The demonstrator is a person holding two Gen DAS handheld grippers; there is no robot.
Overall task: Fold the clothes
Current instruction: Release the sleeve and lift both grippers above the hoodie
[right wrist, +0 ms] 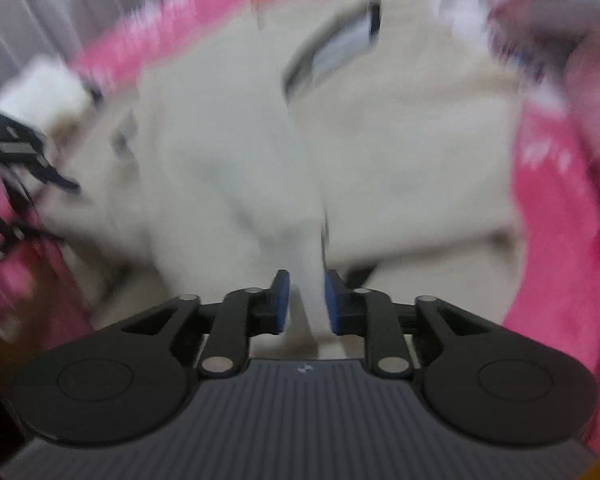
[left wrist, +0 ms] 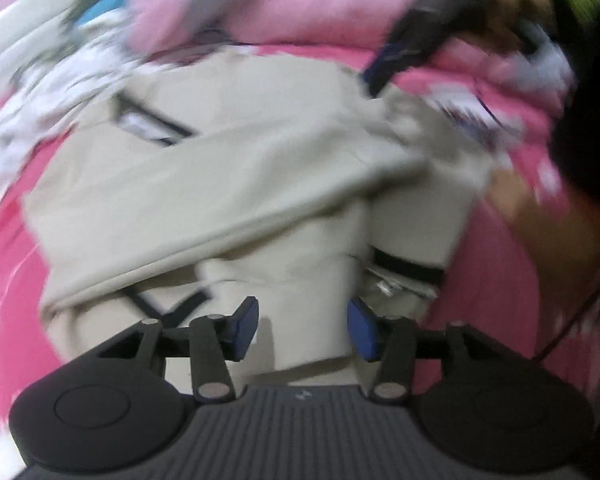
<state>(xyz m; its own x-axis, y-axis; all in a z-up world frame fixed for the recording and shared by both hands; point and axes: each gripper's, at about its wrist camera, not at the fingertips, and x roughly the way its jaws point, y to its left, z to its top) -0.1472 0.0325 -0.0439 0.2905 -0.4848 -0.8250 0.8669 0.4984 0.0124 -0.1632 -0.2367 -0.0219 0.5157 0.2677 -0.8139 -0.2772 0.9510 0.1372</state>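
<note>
The beige garment [left wrist: 236, 184] lies spread on the pink sheet [left wrist: 4, 272], and I take it as my landmark. One long band of it is folded diagonally across its middle in my left view, with a dark-edged pocket opening [left wrist: 152, 124] above that fold and a dark strap [left wrist: 408, 266] at the garment's lower right edge. Bare pink sheet shows along the garment's left and right sides, so there is free room there. Beyond its far edge the way is crowded by a pale pink heap of cloth [left wrist: 284, 4] and a white patterned cloth [left wrist: 32, 120] at its far left corner.

My left gripper [left wrist: 303, 328] hangs just over the garment's near part, tilted downward. Its blue fingertips [left wrist: 362, 326] stand apart, with flat cloth seen below the gap and nothing pinched.

My right gripper [right wrist: 306, 300] also points down at the garment's near edge. Its fingers are parted less widely, and a raised ridge of beige cloth stands between them. The blur keeps me from saying whether the pads press on it, so I cannot tell if I am pinching.

From the right view the left gripper [right wrist: 40, 160] shows at the garment's left edge, dark and blurred. Pink sheet [right wrist: 548, 200] lies open past the garment's right edge.
</note>
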